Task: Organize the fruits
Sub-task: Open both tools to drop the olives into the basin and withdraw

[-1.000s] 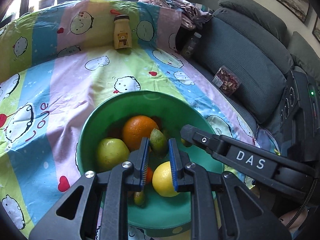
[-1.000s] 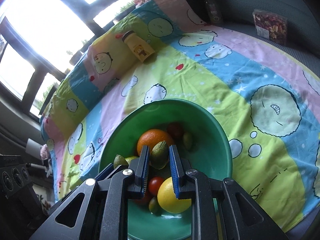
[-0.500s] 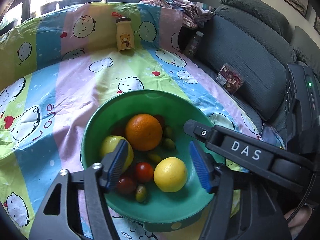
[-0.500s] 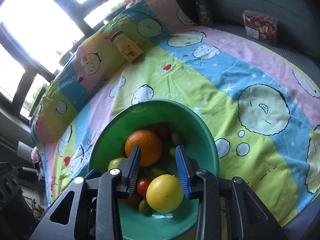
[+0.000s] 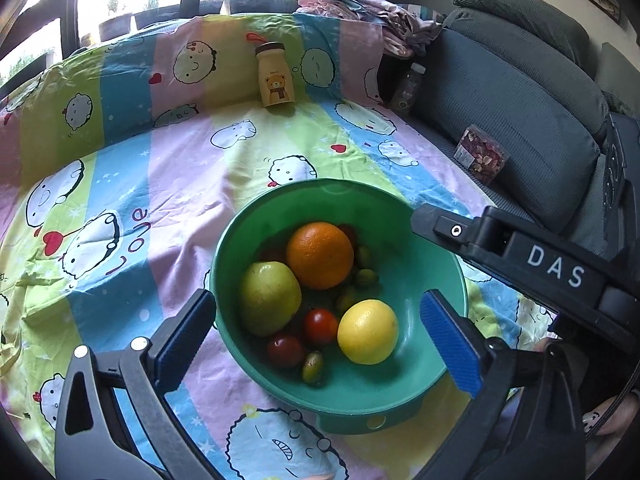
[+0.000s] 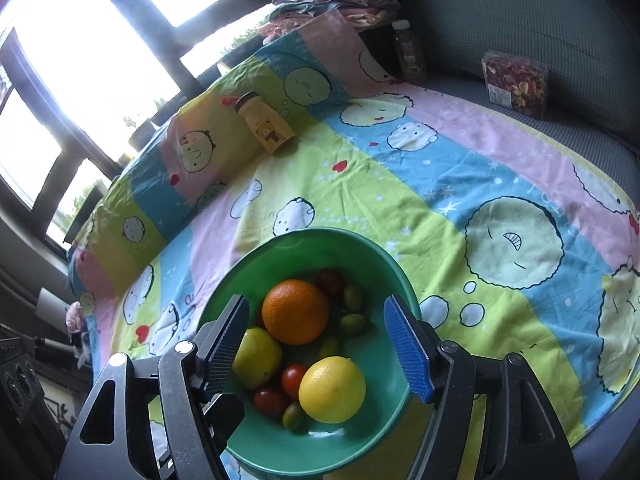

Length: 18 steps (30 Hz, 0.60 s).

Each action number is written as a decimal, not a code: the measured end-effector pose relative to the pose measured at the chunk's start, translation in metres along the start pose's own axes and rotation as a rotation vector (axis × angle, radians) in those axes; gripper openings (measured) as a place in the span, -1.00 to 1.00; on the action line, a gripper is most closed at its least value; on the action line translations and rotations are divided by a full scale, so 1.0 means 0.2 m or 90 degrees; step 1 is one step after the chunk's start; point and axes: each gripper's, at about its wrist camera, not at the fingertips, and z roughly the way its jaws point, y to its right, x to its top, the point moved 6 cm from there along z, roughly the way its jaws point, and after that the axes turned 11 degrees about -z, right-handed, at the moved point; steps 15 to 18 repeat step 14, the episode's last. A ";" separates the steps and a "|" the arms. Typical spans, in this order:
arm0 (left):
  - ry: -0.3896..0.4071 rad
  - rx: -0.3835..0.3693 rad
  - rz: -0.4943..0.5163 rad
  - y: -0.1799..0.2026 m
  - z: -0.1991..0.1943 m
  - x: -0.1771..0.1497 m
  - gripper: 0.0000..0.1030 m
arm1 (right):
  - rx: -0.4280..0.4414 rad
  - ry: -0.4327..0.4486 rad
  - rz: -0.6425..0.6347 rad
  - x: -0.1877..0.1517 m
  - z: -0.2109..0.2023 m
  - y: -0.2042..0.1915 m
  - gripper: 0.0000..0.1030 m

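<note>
Fruits fill a green bowl (image 5: 436,276) that sits on a striped cartoon-print cloth (image 5: 180,184) spread over a grey sofa (image 5: 500,100). Inside the bowl, an orange (image 5: 320,255) lies toward the far side, touching a yellow-green pear (image 5: 269,298) on its left. A lemon (image 5: 368,331) rests at the near right. Between pear and lemon sit two red tomatoes (image 5: 320,325), one just behind the other. Several small green olive-like fruits (image 5: 313,366) are scattered among them: one at the near edge of the pile, others beside the orange on its right. Another dark red fruit peeks out behind the orange.

Seen from the left wrist, the left claw (image 5: 316,344) hovers over the near side of the bowl with its jaws opening, spread wide to either side of the pile; its blue pads (image 5: 450,344) touch nothing. The right claw (image 6: 316,344) hangs above the same bowl, jaws also opening, with the fruit showing in the gap but nothing pressed between the pads. Its black arm marked "DAS" crosses the right of the left wrist view.

Farther back on the cloth stands a yellow bottle with a bear picture (image 5: 275,76). On the sofa seat lie a clear box of dried petals (image 5: 482,154) and a dark bottle (image 5: 406,88), near a heap of pinkish clothes (image 5: 376,8).
</note>
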 end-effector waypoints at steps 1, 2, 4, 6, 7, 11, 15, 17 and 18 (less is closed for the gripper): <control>0.000 0.004 0.001 0.00 0.00 0.00 0.99 | -0.002 -0.002 0.000 0.00 0.00 0.00 0.37; 0.000 0.007 0.001 -0.01 0.00 -0.01 0.99 | -0.003 -0.004 0.000 0.00 0.01 0.00 0.37; 0.000 0.007 0.000 -0.01 0.00 -0.01 0.99 | -0.004 -0.008 -0.003 -0.01 0.01 0.00 0.37; -0.001 0.003 -0.005 -0.01 0.00 -0.01 0.99 | -0.004 -0.012 -0.004 -0.01 0.02 0.00 0.37; -0.003 0.001 -0.002 -0.01 0.00 -0.02 0.99 | -0.004 -0.013 -0.004 -0.01 0.02 0.00 0.37; 0.000 0.007 0.000 -0.01 0.00 -0.02 0.99 | -0.011 -0.023 -0.008 -0.02 0.04 -0.01 0.37; -0.003 0.004 -0.005 -0.01 0.01 -0.02 0.99 | -0.009 -0.027 -0.008 -0.02 0.04 0.00 0.37; -0.003 0.004 -0.005 -0.01 0.01 -0.02 0.99 | -0.009 -0.027 -0.008 -0.02 0.04 0.00 0.37; -0.003 0.004 -0.005 -0.01 0.01 -0.02 0.99 | -0.009 -0.027 -0.008 -0.02 0.04 0.00 0.37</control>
